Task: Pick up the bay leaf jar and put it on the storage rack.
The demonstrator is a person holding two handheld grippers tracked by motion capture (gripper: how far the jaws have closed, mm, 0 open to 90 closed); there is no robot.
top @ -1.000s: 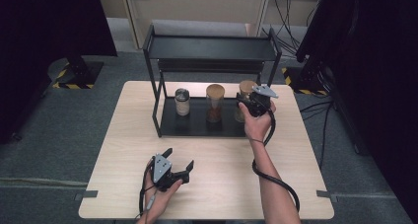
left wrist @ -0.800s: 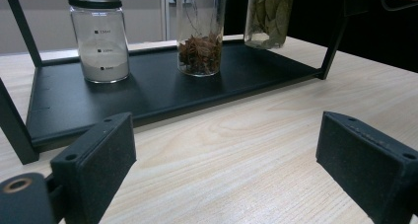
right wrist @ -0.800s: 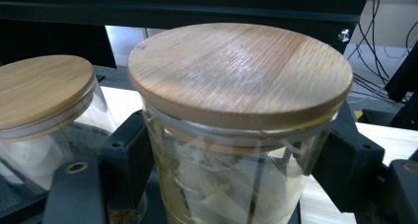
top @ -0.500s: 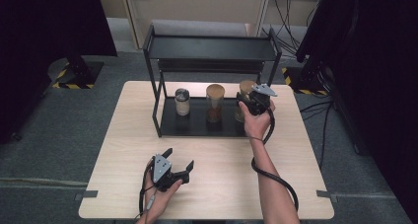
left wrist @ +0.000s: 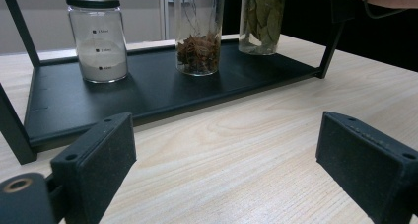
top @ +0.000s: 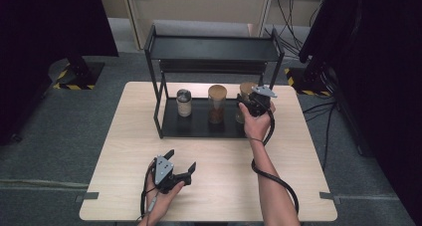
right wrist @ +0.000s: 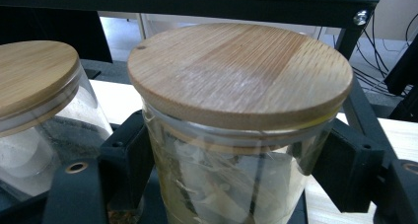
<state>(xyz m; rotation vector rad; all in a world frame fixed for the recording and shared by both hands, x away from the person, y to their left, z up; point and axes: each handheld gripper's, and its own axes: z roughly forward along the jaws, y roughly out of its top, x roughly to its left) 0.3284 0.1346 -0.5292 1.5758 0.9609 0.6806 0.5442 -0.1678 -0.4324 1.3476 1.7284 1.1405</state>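
So from the high view, the right gripper (top: 247,104) is up at the rack (top: 214,47), clamped around the rightmost jar (top: 243,92), which sits at the 3 o'clock end of the rack's lower shelf, right by the corner post. Two more containers share that shelf: the middle jar (top: 217,103) with a wooden lid at about 12 o'clock from the table's centre, and a shaker (top: 183,102) with a metal cap toward 11 o'clock. The left gripper (top: 180,170) is parked down at 7 o'clock on the table (top: 308,186), well apart from the rack, jaws spread wide with nothing in them, probably just kept out of the way while the other hand works. In the left gripper view you get the same picture from low down: both black pads stand far apart over bare wood, and the shelf runs across 12 o'clock with white powder in the shaker (left wrist: 97,41), brown bits in the middle jar (left wrist: 198,36), and dried leaves in the rightmost jar (left wrist: 260,21). In the right gripper view the rightmost jar (right wrist: 236,150) sits squarely between the jaws, pads pressing the glass just under the wooden lid (right wrist: 240,71), gripping low enough, I'd guess, that the lid doesn't pop off when it gets lifted out.
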